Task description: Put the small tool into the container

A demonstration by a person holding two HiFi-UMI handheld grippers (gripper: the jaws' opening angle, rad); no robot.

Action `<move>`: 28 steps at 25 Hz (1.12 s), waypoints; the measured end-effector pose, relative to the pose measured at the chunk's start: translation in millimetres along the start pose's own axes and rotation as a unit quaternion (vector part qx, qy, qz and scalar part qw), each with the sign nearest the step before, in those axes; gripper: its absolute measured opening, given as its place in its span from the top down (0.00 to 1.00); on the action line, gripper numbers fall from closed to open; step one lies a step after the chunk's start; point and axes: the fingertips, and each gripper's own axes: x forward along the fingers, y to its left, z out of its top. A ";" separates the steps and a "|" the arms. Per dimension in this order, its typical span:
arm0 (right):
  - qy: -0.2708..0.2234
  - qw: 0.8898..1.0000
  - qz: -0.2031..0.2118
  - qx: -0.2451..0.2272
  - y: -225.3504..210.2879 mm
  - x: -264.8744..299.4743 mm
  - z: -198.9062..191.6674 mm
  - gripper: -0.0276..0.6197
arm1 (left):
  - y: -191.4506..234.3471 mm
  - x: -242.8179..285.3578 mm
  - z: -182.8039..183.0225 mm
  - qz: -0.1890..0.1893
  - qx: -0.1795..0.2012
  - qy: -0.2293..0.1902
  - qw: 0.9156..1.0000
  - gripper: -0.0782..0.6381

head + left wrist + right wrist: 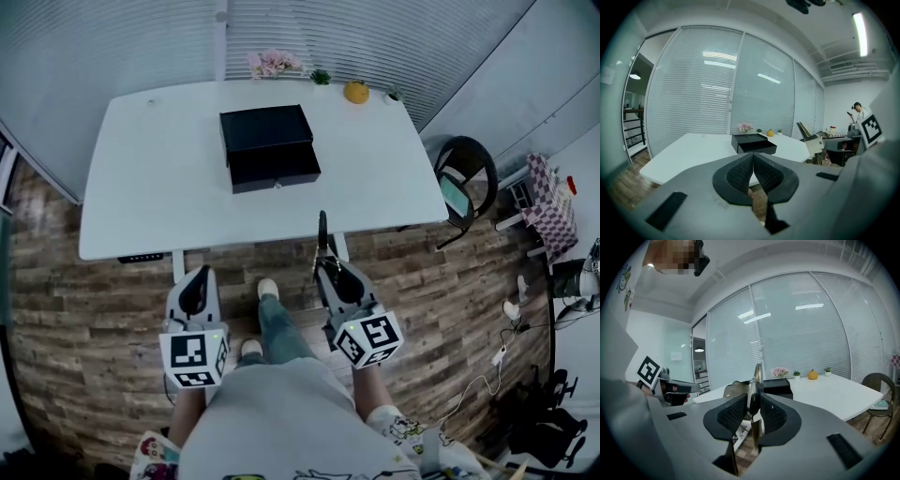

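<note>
Room: wood-plank floor (84, 281), slatted glass wall, and a white table (131, 187) with the matte black box container (267, 145) at its middle.

Left gripper (197, 274): I hold it low over the floor, short of the table's near edge, aimed at the table. Its ribbed black pads meet at the tips with nothing between them.

Right gripper (325, 267): I hold it beside the left, with the same aim. Its pads are clenched on the small tool (322, 230), a slim metal piece. The tool's long axis runs along my jaws, tip out ahead toward the table, well apart from the container.
</note>
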 end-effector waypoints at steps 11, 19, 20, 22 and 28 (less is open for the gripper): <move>-0.009 1.000 0.021 -0.001 -79.8 114.4 54.1 0.83 | 16.3 126.8 66.2 0.021 0.002 -0.009 1.000 0.88; -0.008 0.999 0.041 -0.007 -117.6 169.9 73.9 0.83 | 23.6 185.4 93.7 0.038 -0.005 -0.020 0.999 0.88; -0.007 0.999 0.044 -0.007 -120.1 175.3 74.4 0.83 | 24.9 190.6 94.8 0.040 -0.005 -0.020 0.999 0.88; -0.005 0.999 0.051 -0.008 -122.7 186.1 76.0 0.83 | 28.6 199.2 97.2 0.044 -0.007 -0.019 0.999 0.88; -0.003 0.997 0.073 -0.017 -123.0 208.0 83.0 0.83 | 37.3 212.0 102.2 0.058 -0.011 -0.021 0.998 0.88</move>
